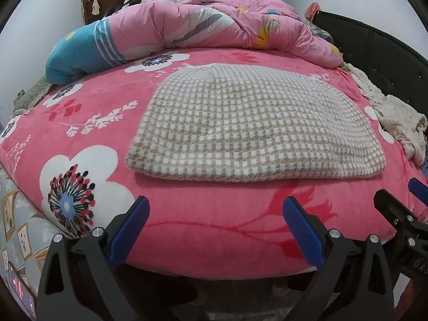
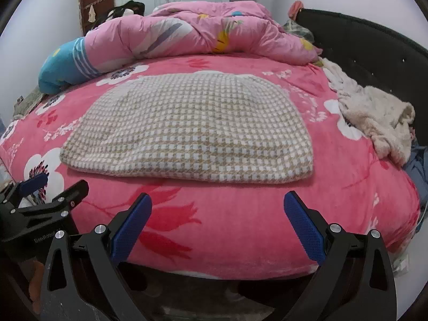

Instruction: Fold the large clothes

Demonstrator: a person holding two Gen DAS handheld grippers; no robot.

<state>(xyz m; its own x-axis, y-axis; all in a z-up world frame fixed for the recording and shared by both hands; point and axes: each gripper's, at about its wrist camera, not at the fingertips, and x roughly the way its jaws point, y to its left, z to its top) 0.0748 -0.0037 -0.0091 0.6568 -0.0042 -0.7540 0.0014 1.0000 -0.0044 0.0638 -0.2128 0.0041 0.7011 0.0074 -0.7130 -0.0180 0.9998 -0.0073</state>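
Observation:
A beige-and-white checked garment (image 1: 251, 125) (image 2: 187, 131) lies folded flat in a rectangle in the middle of the pink floral bed sheet (image 1: 203, 230) (image 2: 230, 227). My left gripper (image 1: 216, 208) is open, held just short of the bed's near edge, below the garment's front hem, with nothing between its blue pads. My right gripper (image 2: 218, 206) is open too, at the same near edge, empty. Each gripper shows at the side of the other's view: the right one (image 1: 401, 195) and the left one (image 2: 56, 184).
A bunched pink quilt (image 1: 214, 26) (image 2: 203, 34) with a blue end fills the far side of the bed. A cream fluffy garment (image 1: 396, 117) (image 2: 374, 115) lies crumpled at the right, against the black headboard (image 1: 388, 53) (image 2: 374, 45). A brown door stands behind.

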